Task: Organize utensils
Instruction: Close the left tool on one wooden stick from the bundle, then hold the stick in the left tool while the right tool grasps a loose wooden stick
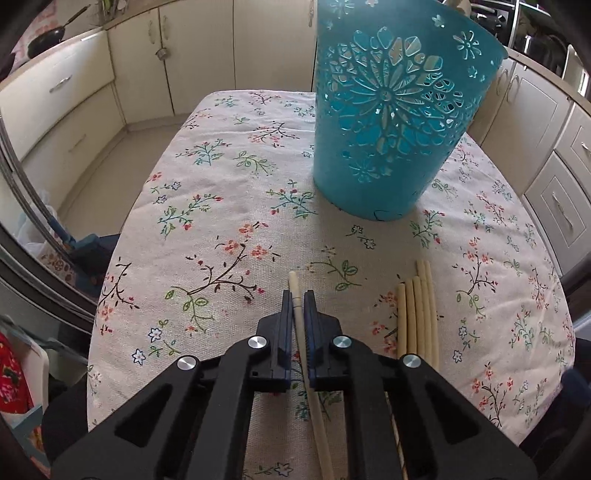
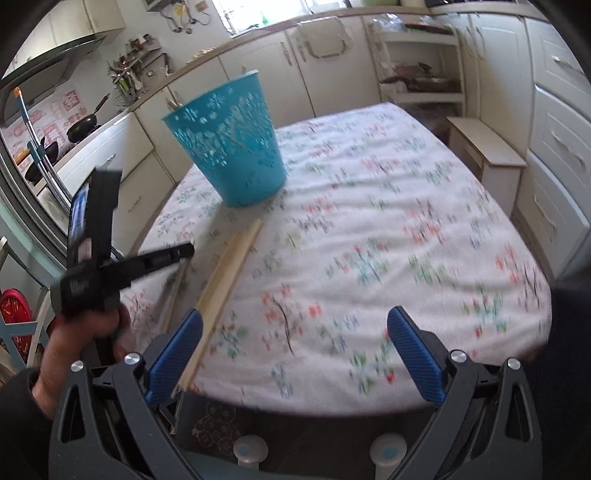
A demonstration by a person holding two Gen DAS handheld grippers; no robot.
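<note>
1 chopstick (image 1: pixel 297 295) is clamped in the left gripper (image 1: pixel 298 295), its long axis along the fingers, pointing toward the basket (image 1: pixel 391 122) ahead. The right gripper (image 2: pixel 295 328) is held wide, probably empty, beside the remaining chopsticks (image 2: pixel 229 266).

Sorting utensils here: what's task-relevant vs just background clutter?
In play: chopstick clamped in left gripper, loose chopsticks on tablecloth, teal basket, open right gripper.
Background: frying pans, stool, cabinets.

Ahead of my grippers I see cream cabinets (image 1: pixel 207 44) lining the kitchen walls, a bright window (image 2: pixel 258 14) above the counter, and a small wooden stool (image 2: pixel 487 155) off right.
</note>
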